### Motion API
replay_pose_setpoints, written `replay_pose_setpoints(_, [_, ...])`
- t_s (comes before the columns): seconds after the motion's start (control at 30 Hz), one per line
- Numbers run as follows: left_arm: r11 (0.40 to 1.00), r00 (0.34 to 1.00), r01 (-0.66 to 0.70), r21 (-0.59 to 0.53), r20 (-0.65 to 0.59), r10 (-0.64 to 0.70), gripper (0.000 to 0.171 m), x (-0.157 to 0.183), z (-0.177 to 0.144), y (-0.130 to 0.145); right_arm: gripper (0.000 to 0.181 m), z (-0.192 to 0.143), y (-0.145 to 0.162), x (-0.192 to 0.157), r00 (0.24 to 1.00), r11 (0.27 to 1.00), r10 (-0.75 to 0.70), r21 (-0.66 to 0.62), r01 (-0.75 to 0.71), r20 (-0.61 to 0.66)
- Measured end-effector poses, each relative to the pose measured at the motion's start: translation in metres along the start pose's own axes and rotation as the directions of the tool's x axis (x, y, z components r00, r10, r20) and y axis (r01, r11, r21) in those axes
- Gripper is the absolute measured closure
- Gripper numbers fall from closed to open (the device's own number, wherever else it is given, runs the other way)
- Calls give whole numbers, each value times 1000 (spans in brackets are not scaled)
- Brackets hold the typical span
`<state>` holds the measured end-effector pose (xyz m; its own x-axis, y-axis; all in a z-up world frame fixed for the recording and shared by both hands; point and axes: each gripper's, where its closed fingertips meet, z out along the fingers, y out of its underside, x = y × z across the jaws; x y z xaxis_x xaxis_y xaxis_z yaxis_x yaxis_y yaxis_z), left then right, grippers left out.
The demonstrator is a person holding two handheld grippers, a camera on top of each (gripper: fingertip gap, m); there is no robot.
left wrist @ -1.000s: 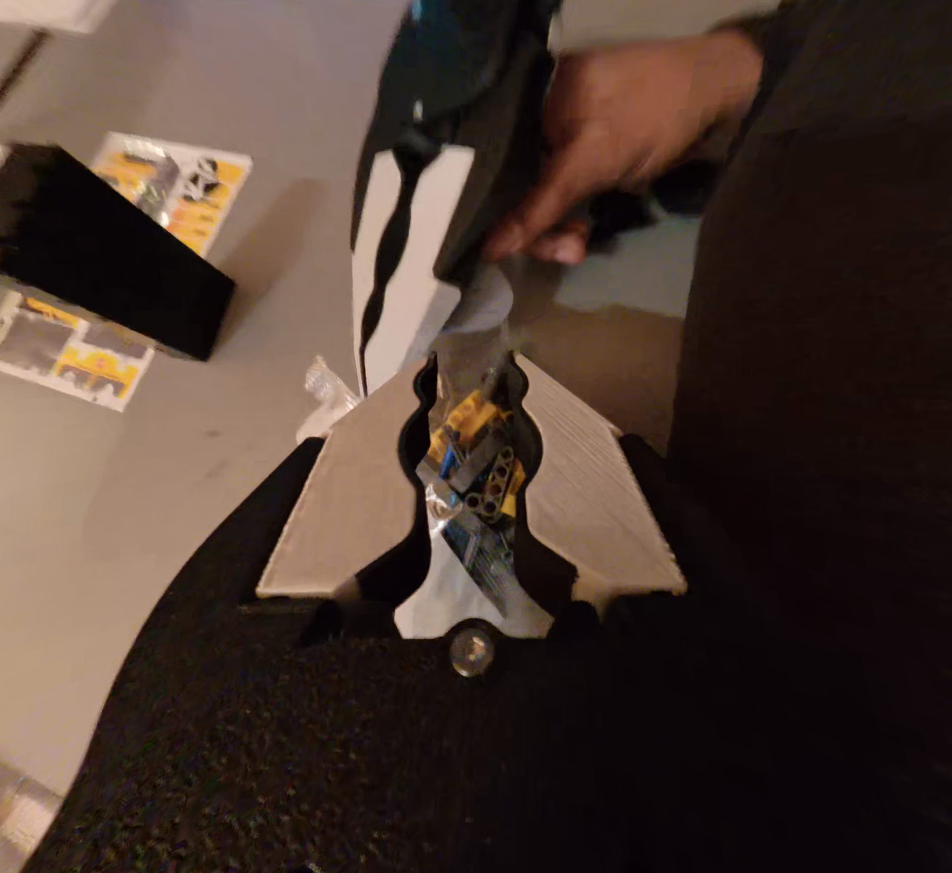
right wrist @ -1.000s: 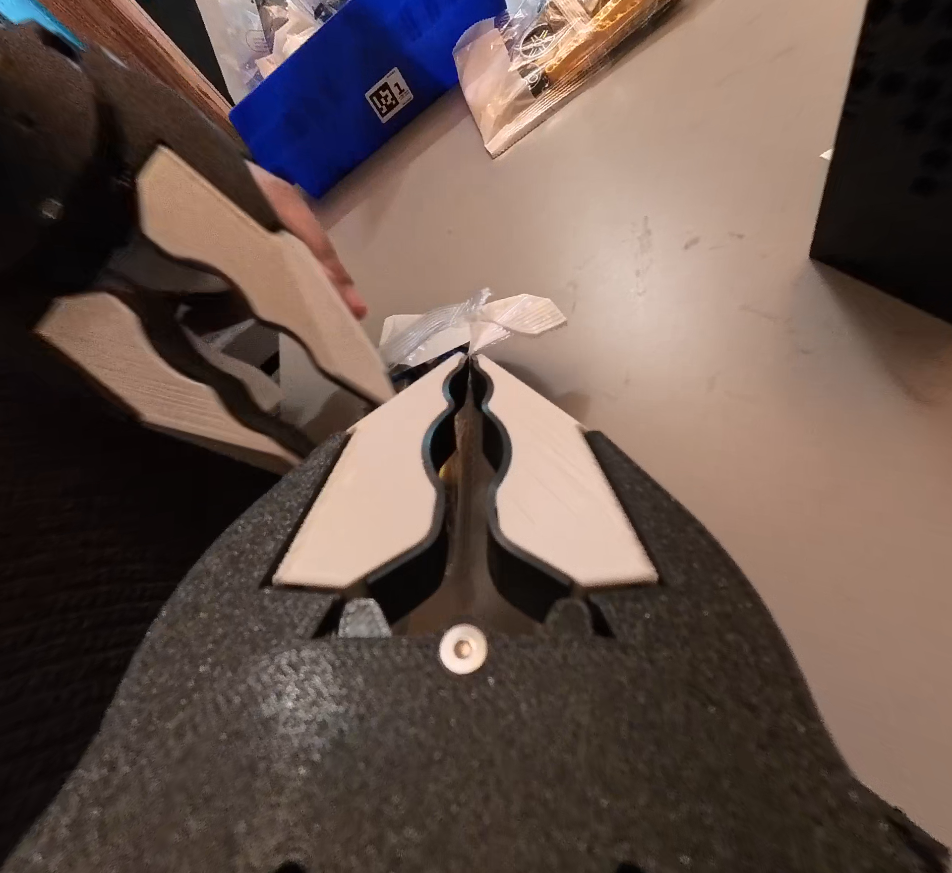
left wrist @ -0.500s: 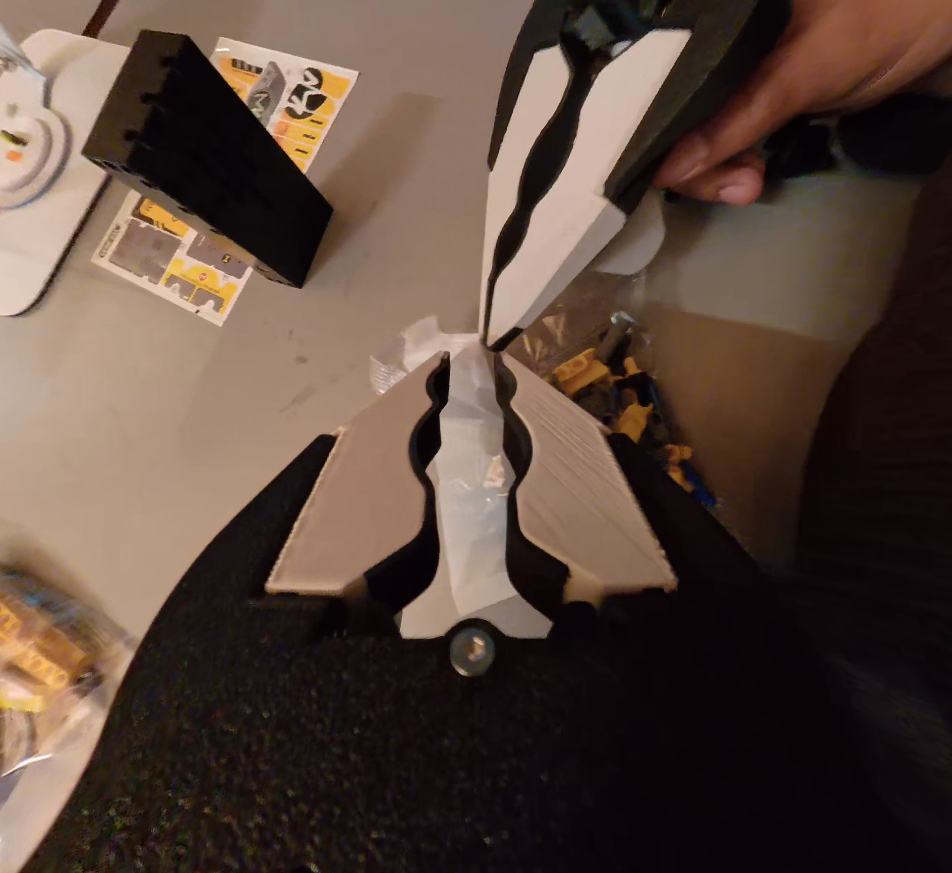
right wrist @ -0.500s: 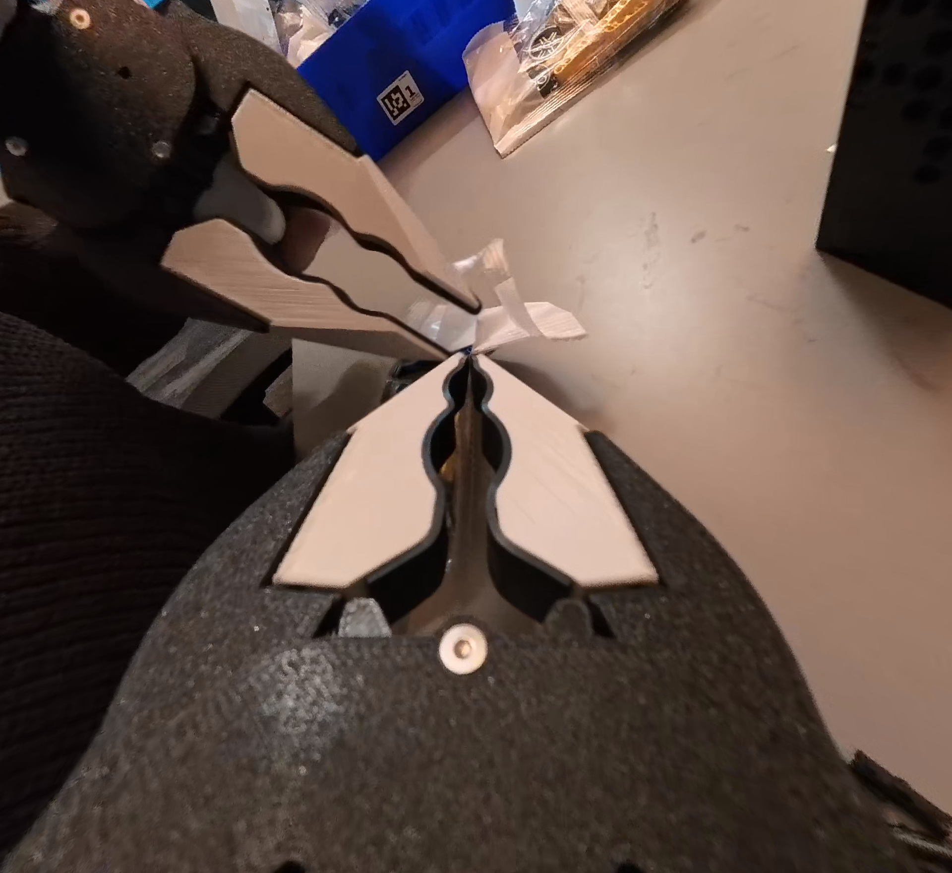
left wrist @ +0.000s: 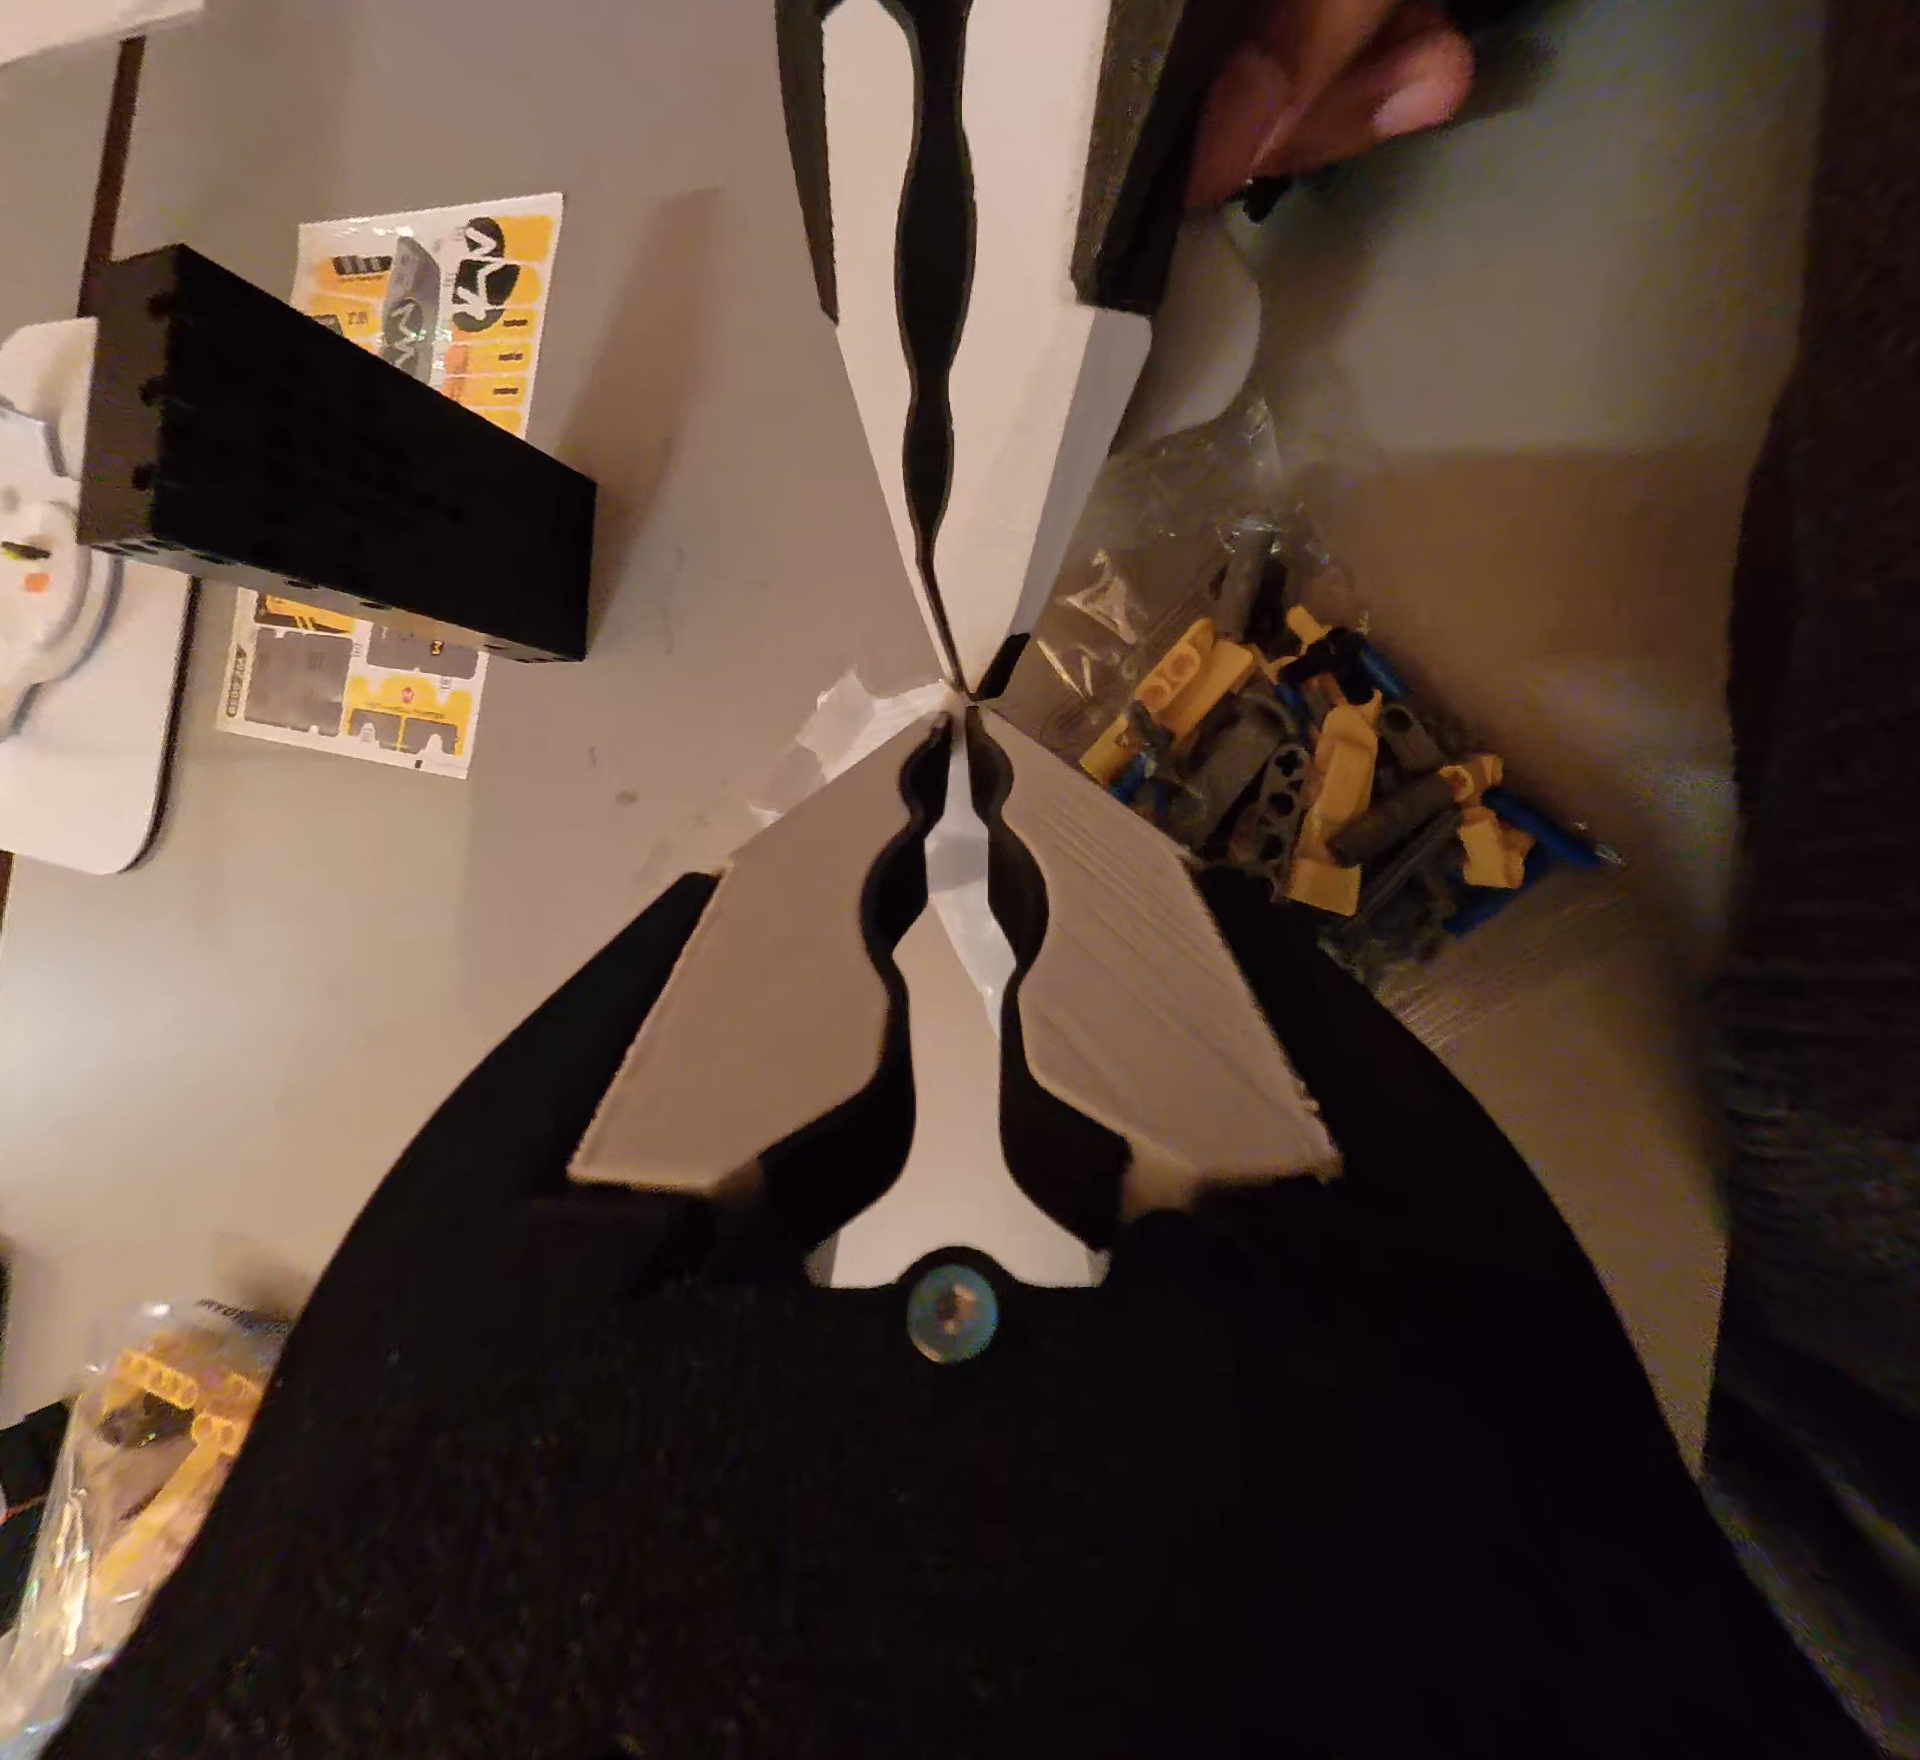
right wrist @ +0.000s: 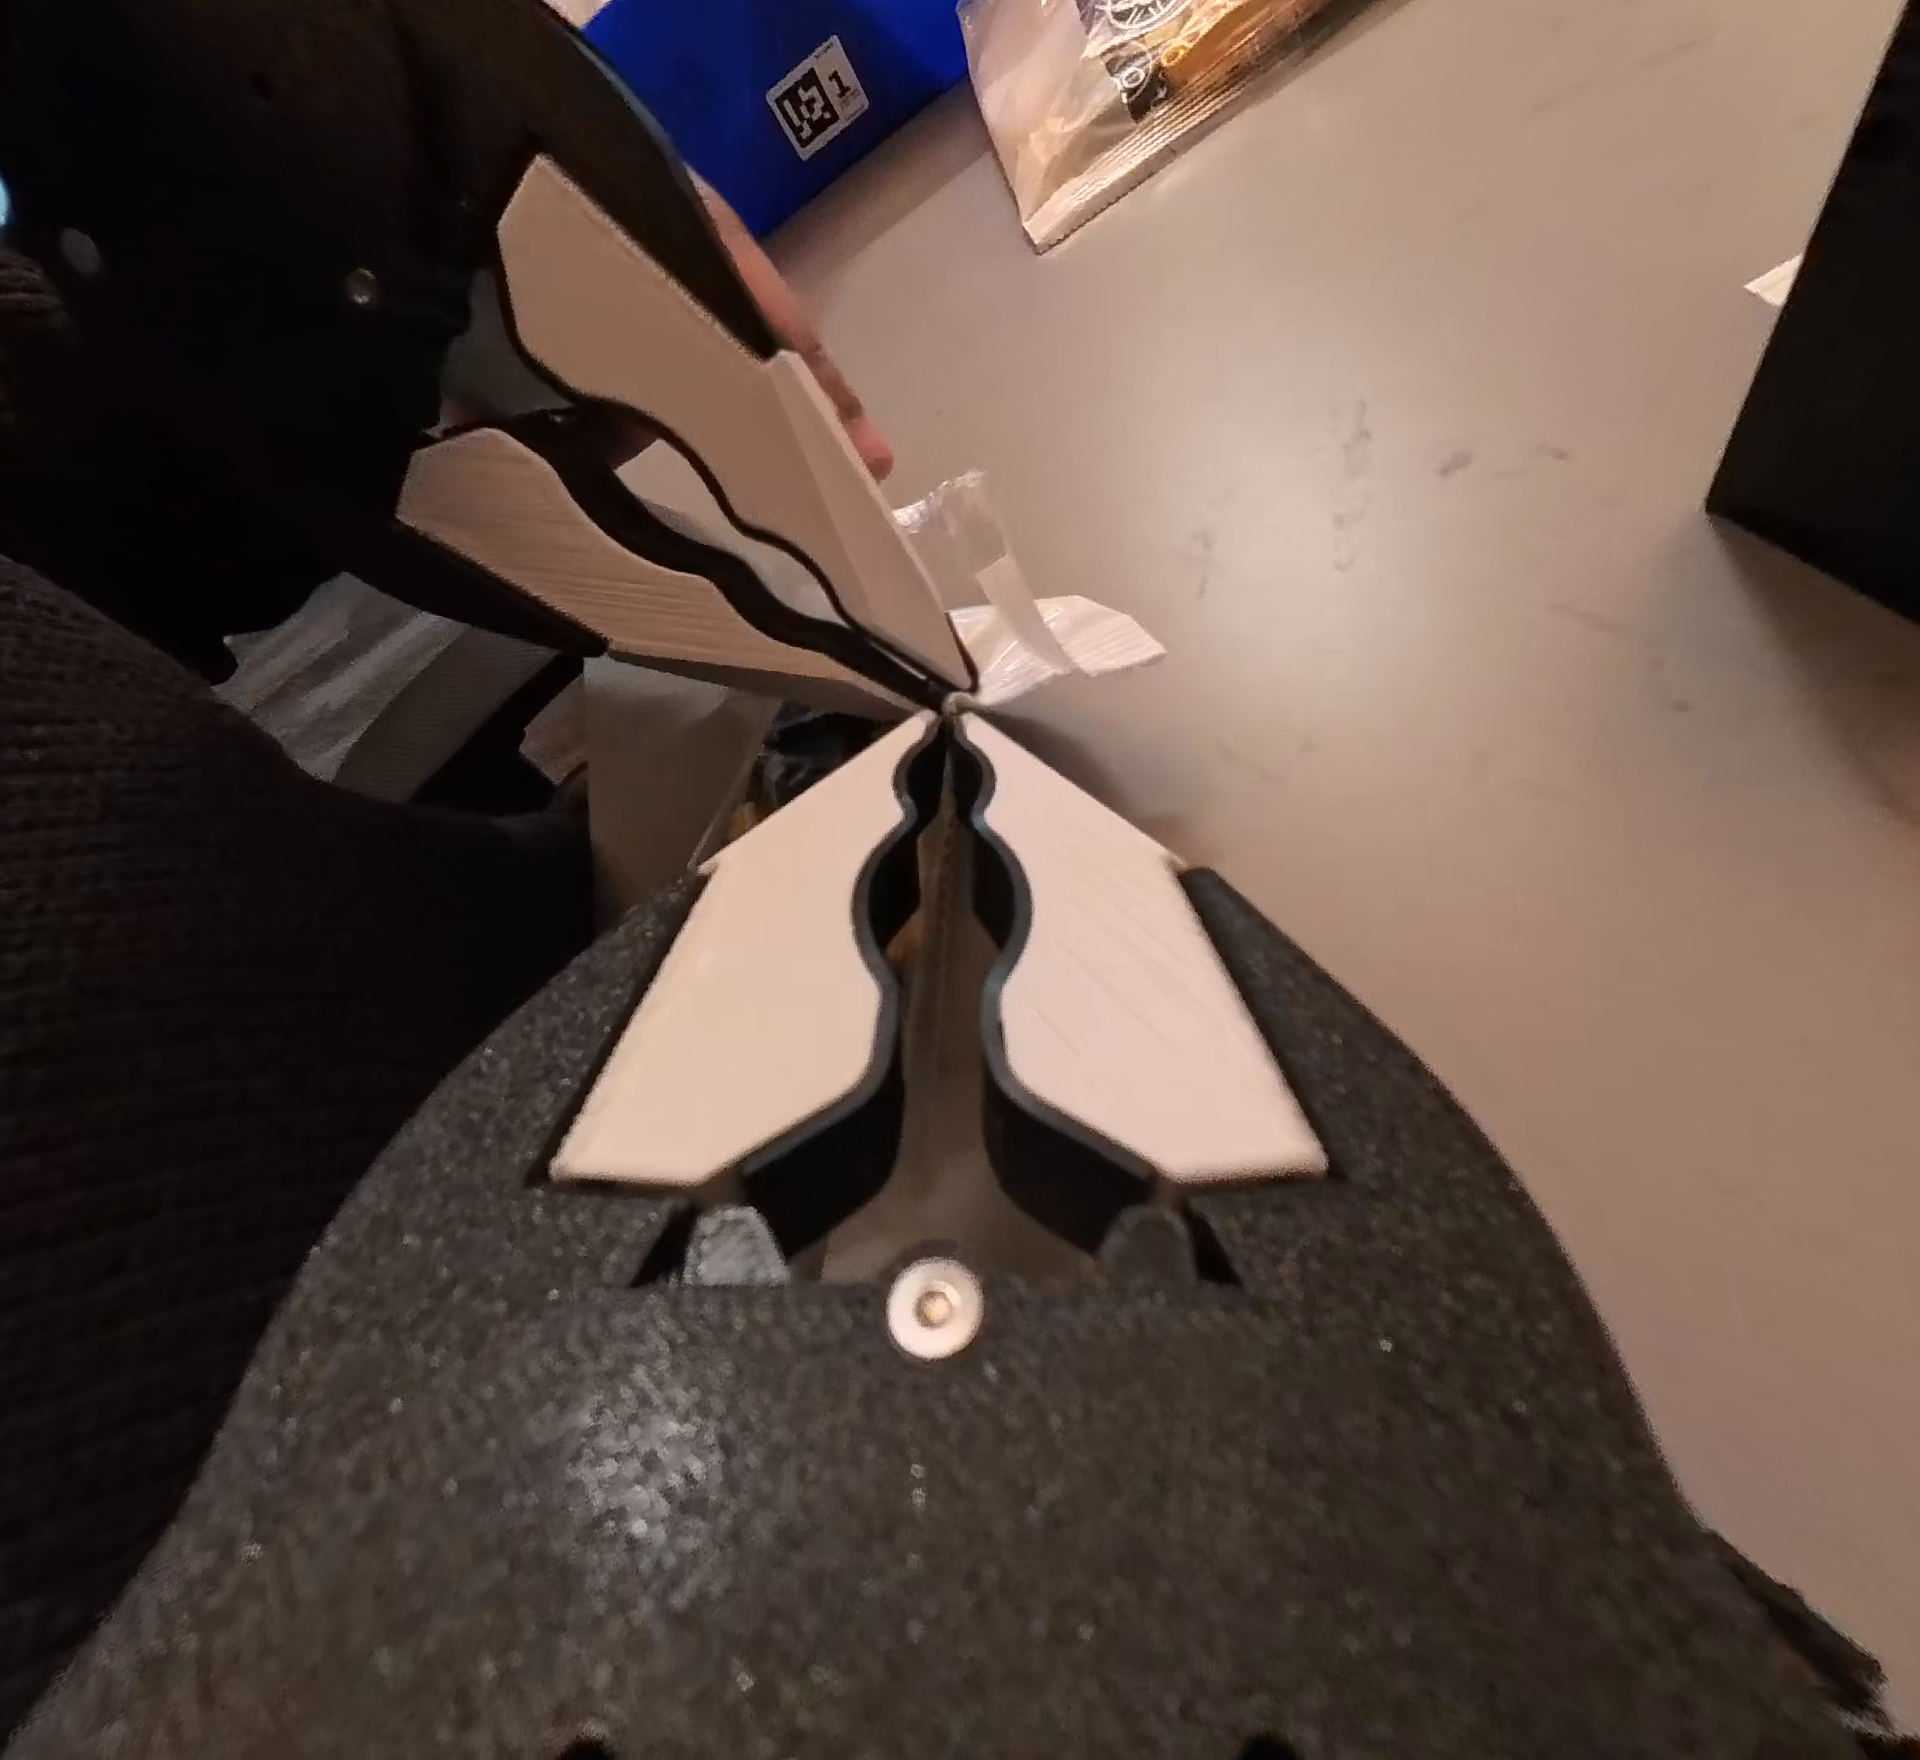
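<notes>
The left gripper (left wrist: 954,721) was pressed together on the top edge of a clear plastic bag (left wrist: 1226,588), and the right gripper (left wrist: 951,671) met it tip to tip, its jaws likewise closed on the same crinkled film (right wrist: 1029,630). The bag hung just to the right of the left gripper's fingertips, over the edge of the grey table (left wrist: 436,931). It looked light and limp, its thin film probably slippery and easy to tear, so the flat sealed strip at the top seemed the sound place to pinch. Small yellow, blue and dark grey building pieces (left wrist: 1320,775) crowded its bottom. A black block (left wrist: 343,484) lay well to the left, on sticker sheets (left wrist: 436,297).
</notes>
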<state>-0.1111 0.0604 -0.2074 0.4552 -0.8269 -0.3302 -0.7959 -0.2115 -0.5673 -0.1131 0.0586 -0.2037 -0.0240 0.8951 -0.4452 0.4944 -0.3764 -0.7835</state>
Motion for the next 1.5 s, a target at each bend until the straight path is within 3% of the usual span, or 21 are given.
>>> replay_pose_setpoints(0.27, [995, 994, 103, -6, -26, -103, 171, 3, 3, 5, 181, 4, 7, 5, 997, 997, -40, -67, 35, -73])
replay_pose_setpoints(0.67, [993, 993, 117, -19, -32, -117, 171, 5, 3, 11, 179, 8, 13, 7, 998, 998, 8, -65, -12, -58])
replay_pose_setpoints(0.87, [982, 979, 190, 6, -72, -189, 171, 8, 1, 6, 170, 14, 16, 2, 999, 997, 0, -72, -3, -32])
replay_pose_setpoints(1.07, [965, 965, 260, 29, -32, -259, 171, 2, 1, 6, 181, 16, 13, 3, 998, 998, -18, -68, 13, -68])
replay_pose_setpoints(1.33, [884, 879, 435, 171, 130, -458, 171, -11, 5, -3, 181, 8, 5, 13, 985, 1000, 20, 24, -16, -171])
replay_pose_setpoints(1.5, [777, 764, 589, 222, 159, -625, 171, -14, 12, -2, 181, 8, 7, 20, 971, 997, 72, 56, -60, -230])
